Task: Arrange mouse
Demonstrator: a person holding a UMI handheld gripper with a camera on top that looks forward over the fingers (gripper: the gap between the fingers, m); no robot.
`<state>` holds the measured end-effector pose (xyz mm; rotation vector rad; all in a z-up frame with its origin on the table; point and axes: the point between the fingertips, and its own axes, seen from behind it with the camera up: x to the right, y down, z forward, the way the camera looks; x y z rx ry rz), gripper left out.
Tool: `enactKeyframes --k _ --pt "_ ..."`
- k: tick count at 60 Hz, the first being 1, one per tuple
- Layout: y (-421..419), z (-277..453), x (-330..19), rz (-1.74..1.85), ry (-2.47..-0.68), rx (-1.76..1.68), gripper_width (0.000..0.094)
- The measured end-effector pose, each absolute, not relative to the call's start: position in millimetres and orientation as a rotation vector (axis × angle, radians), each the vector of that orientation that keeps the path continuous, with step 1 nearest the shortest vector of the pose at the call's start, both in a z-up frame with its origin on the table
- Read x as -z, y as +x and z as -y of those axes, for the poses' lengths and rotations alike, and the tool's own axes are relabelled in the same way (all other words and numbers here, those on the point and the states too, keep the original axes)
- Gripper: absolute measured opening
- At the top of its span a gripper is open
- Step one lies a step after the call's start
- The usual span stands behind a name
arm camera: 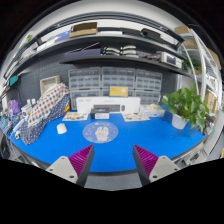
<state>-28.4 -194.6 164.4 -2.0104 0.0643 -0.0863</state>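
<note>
A white mouse [101,131] lies on a round grey-blue mouse mat [100,132] toward the far side of the blue table [115,155]. My gripper [113,160] is well short of it, near the table's front edge, with the mouse far beyond the fingers. The two fingers with their magenta pads [81,160] stand wide apart and nothing is between them.
A patterned cloth bundle [45,108] lies at the far left. A green potted plant [188,105] stands at the far right. A white printer [108,103] and small boxes line the back under shelves with drawer units. A small white object [62,128] lies left of the mat.
</note>
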Motion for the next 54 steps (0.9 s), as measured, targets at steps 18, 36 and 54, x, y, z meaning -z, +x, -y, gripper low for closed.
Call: enactKeyframes --k 18,36,54 --pt "-163.0 184.9 -67.9 0.06 -2.167 -0.078 0.0783" --pt "-266.4 92.2 -32.8 0.121 -2.23 -0.103 0.079" --pt "-316.3 -23.7 -14.4 0.062 -2.291 -0.056 0.0785"
